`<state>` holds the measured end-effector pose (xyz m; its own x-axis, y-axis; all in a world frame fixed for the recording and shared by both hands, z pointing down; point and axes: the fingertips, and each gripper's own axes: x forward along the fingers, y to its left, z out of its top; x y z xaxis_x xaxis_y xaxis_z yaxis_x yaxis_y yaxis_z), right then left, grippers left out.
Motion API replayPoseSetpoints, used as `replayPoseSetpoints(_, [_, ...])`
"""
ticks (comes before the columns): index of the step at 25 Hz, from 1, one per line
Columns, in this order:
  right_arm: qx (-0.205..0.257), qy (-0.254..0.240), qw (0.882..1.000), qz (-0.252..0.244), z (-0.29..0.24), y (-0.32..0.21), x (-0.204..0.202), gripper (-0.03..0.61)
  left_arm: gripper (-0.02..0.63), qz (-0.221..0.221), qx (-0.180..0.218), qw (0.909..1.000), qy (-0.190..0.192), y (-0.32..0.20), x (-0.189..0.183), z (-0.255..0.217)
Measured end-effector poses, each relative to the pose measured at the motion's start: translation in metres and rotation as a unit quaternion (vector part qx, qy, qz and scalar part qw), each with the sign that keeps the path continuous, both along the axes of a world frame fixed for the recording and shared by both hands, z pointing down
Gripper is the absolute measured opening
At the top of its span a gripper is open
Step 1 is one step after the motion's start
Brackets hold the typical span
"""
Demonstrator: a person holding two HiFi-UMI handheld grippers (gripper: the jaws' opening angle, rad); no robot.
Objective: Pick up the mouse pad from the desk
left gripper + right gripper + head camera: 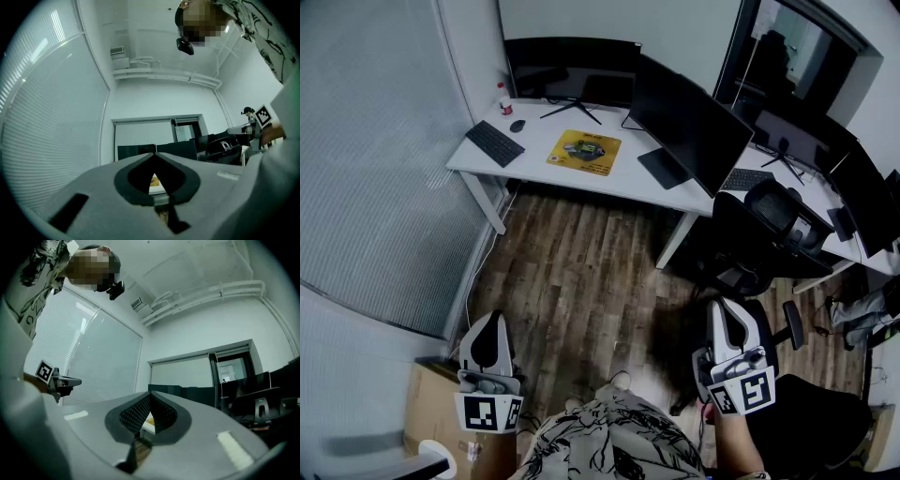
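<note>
1. The mouse pad, yellow with a dark print, lies flat on the white desk, about midway along it and nearer the front edge.
2. A keyboard sits by the desk's left front corner, with a mouse just behind it. A large dark monitor stands at the right end.
3. A bare stretch of wood floor runs from the desk's front edge to the person. A blind-covered glass wall closes the left side, and an office chair stands on the right.
4. The left gripper is well away from the desk, its jaws clenched together on nothing.
5. The right gripper is equally far back, its jaws also pressed shut and empty.
</note>
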<state>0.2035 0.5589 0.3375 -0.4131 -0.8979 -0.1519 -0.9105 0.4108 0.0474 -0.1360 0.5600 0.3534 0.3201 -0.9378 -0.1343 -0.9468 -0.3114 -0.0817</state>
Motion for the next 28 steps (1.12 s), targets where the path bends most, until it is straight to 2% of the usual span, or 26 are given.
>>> replayPoseSetpoints(8, [-0.016, -0.016, 1.000, 0.007, 0.003, -0.001, 0.002, -0.008, 0.002, 0.013, -0.013, 0.9994, 0.029, 0.002, -0.003, 0.005])
replayPoseSetpoints(13, [-0.006, -0.049, 0.999, -0.004, 0.001, 0.003, 0.000, -0.003, 0.002, 0.002, -0.009, 0.9996, 0.025, 0.004, -0.003, 0.004])
replayPoseSetpoints(18, [-0.006, -0.036, 0.999, 0.000, 0.005, 0.002, -0.002, 0.005, 0.003, -0.004, -0.018, 0.9997, 0.018, 0.002, -0.005, 0.010])
replayPoseSetpoints(20, [-0.008, -0.036, 0.999, 0.000, 0.005, 0.001, -0.001, 0.033, 0.007, -0.008, -0.015, 0.9998, 0.008, 0.001, -0.005, 0.009])
replayPoseSetpoints(22, [-0.011, -0.041, 0.999, -0.003, 0.005, 0.000, -0.001, 0.064, 0.076, -0.013, -0.016, 0.9998, 0.005, -0.001, -0.006, 0.008])
replayPoseSetpoints(23, [-0.013, -0.044, 0.999, -0.005, 0.006, -0.001, -0.001, 0.104, 0.111, -0.016, -0.018, 0.9997, 0.005, -0.002, -0.006, 0.009])
replayPoseSetpoints(28, [-0.017, -0.044, 0.999, -0.008, 0.010, -0.004, 0.001, 0.201, 0.230, -0.031, -0.025, 0.9992, 0.007, -0.005, -0.008, 0.014])
